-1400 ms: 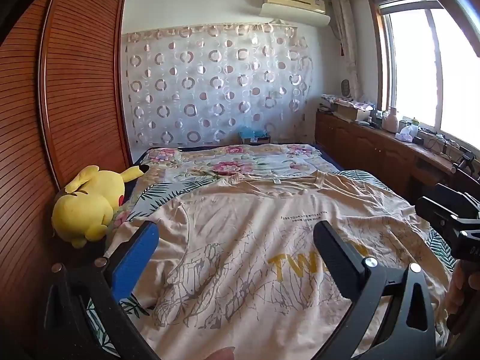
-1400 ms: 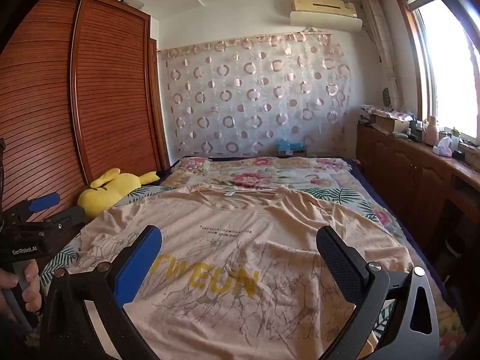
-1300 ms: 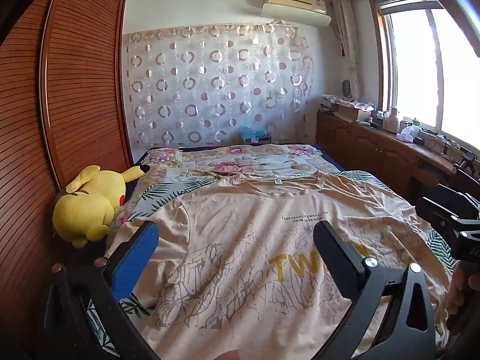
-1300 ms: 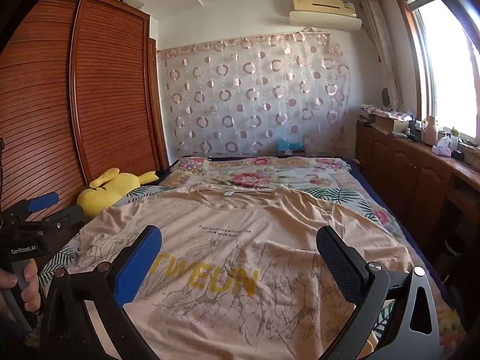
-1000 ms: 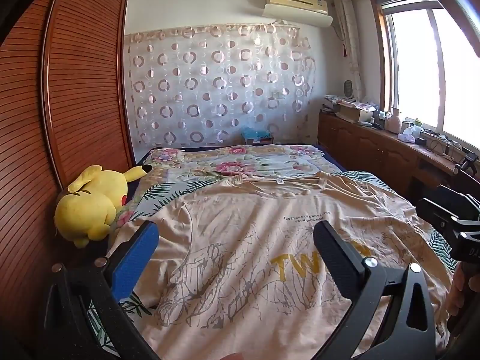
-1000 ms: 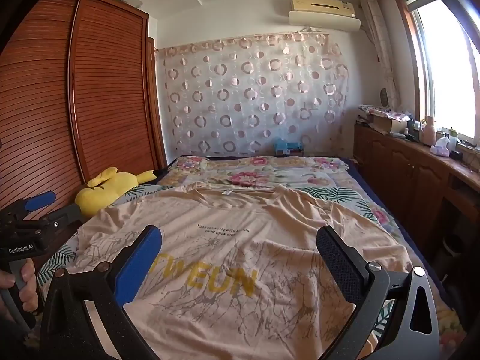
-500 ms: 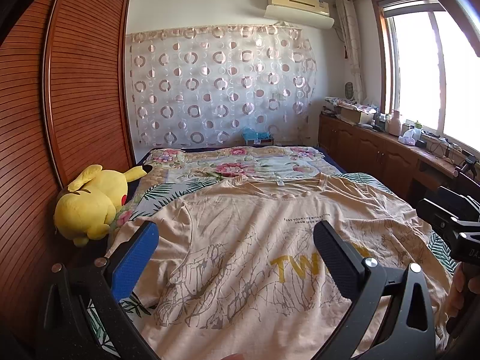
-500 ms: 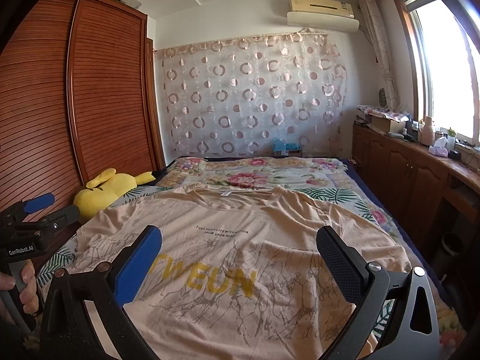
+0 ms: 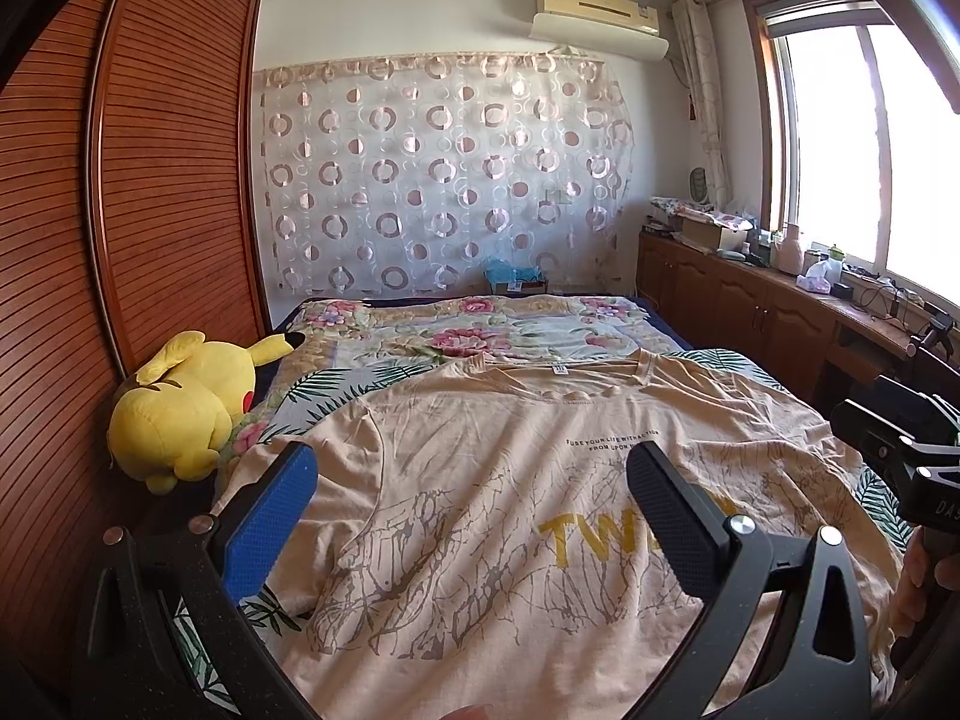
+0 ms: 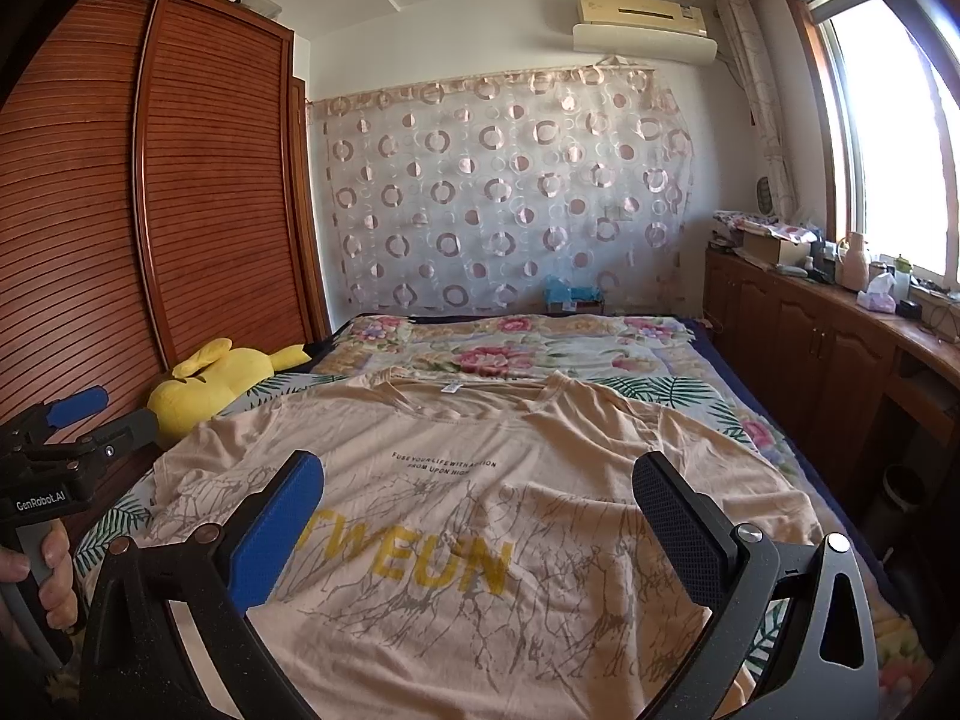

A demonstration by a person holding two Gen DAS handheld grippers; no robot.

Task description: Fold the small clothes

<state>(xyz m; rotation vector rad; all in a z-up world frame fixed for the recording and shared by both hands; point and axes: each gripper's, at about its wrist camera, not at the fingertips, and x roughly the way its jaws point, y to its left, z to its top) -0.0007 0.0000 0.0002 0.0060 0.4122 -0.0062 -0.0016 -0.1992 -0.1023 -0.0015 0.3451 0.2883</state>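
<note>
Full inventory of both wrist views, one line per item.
T-shirt: 1, beige, yellow lettering, spread flat on the bed.
Bedspread: 1, floral, under the T-shirt.
Plush toy: 1, yellow, bed's left edge by the wardrobe.
Wardrobe: 1, brown slatted, left wall.
Curtain: 1, sheer with circles, far wall.
Air conditioner: 1, white, above the curtain.
Cabinets: brown, cluttered top, under the window.
Left gripper: jaws open, above the T-shirt.
Right gripper: jaws open, above the T-shirt.
Hands: 2, on the handles.
</note>
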